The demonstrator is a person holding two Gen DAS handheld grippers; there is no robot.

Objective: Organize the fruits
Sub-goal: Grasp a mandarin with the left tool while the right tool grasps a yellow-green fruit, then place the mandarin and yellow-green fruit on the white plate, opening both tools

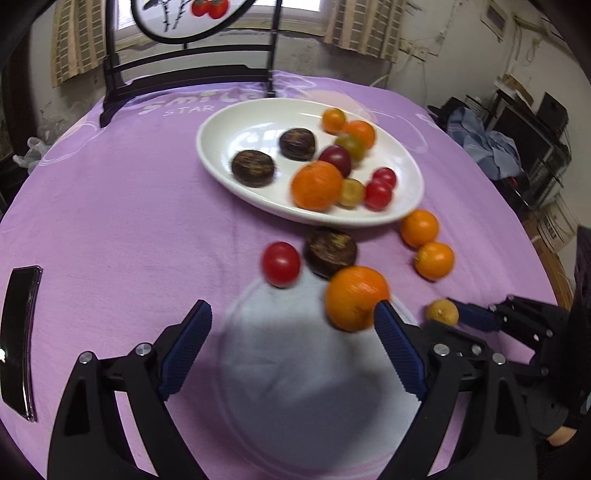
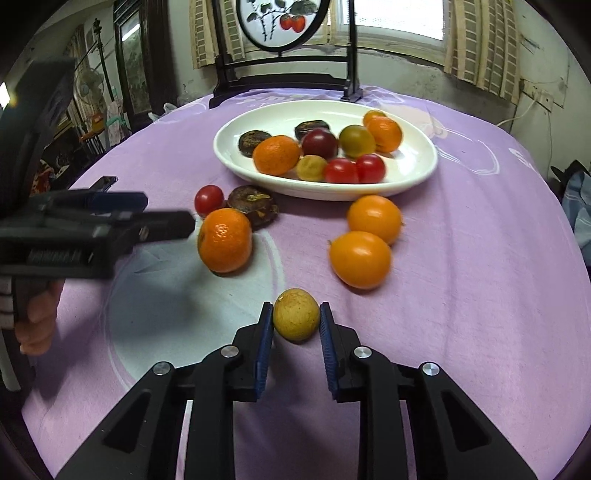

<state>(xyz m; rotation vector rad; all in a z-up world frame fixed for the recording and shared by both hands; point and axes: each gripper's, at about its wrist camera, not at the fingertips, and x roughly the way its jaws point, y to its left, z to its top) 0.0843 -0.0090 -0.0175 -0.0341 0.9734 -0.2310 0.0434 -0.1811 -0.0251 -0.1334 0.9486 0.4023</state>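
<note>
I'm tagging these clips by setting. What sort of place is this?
Probably a lived-in home, a dining or living room: a round table under a purple cloth, curtained windows, and a decorative painted screen behind the white fruit plate.

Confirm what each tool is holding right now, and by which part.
Right tool: clamped across the middle of the small yellow-brown fruit, one pad on each side, near the fingertips. Left tool: open, holding nothing; the mandarin sits by its right fingertip.

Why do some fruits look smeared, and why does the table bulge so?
Left wrist view: motion blur smears the fruit on the white plate and the big orange. Right wrist view: sharper; the yellow fruit between the right tool is crisp, the left tool blurred. Both: fisheye lenses bend the purple cloth.
</note>
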